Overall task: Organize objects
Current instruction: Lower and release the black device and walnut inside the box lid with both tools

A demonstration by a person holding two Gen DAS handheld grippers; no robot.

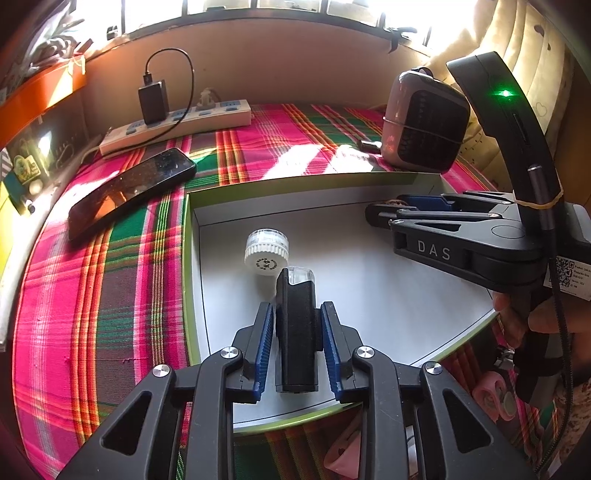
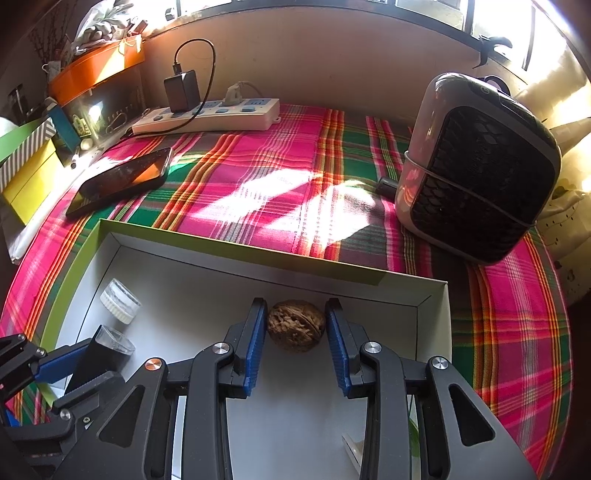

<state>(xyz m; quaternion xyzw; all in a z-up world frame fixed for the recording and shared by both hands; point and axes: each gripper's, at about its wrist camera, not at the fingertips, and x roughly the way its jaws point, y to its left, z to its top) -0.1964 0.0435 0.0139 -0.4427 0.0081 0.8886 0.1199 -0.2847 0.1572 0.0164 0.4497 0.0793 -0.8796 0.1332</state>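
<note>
The right gripper (image 1: 384, 216) bears "DAS" in pale letters on its arm.

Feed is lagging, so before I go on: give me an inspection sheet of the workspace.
Surface: plaid cloth, sunlit patches.
Job's things: walnut, black clear-tipped device and white-capped jar, all inside the shallow box.
Clutter: phone and small heater on the cloth.
Grippers: left gripper straddles the device, right gripper straddles the walnut; fingers look slightly open.
Cables: charger lead looping from the power strip.
Surroundings: window behind; orange box at left.
</note>
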